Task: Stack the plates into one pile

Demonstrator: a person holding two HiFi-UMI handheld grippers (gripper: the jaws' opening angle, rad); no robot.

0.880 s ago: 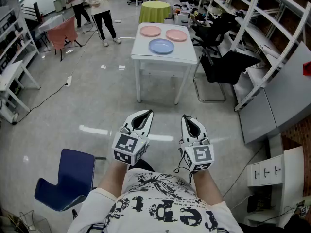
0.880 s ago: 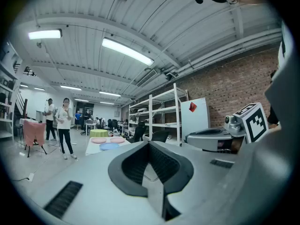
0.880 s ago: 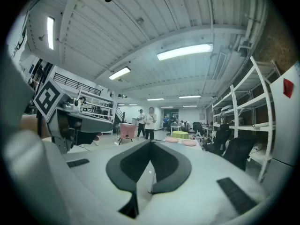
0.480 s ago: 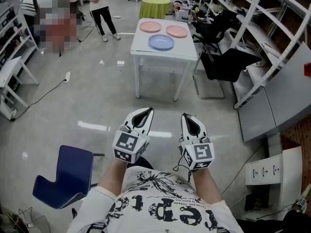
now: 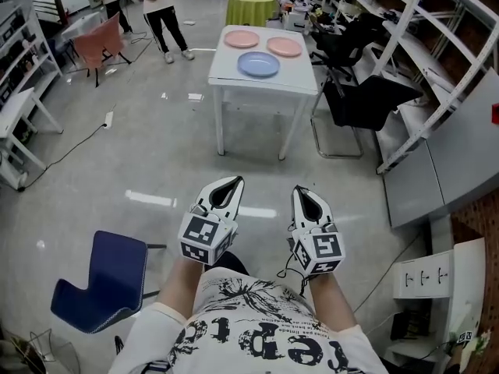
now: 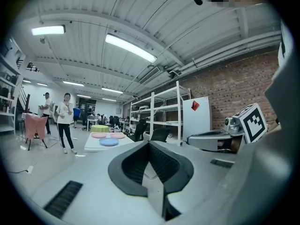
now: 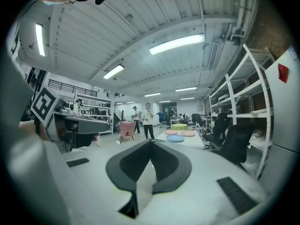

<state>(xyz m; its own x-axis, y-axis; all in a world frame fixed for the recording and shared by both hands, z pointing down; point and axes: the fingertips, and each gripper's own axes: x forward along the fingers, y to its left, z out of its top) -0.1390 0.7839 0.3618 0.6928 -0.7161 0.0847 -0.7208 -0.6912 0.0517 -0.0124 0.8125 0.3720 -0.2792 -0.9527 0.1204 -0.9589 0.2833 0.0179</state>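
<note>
A white table stands far ahead with three plates on it, none stacked. A blue plate lies nearest, with a pink plate behind it to the left and another pink plate to the right. The blue plate and the pink pair show small in the left gripper view, and the blue plate again in the right gripper view. My left gripper and right gripper are held close to my chest, several steps from the table. Both are shut and empty.
A blue chair stands at my lower left. Black office chairs and white shelving line the right side. Two people stand at the far left by a pink-draped chair. A yellow-green round table sits behind the white one.
The view has crept forward a little, so the table sits slightly higher in the picture. Both grippers keep their place, shut.
</note>
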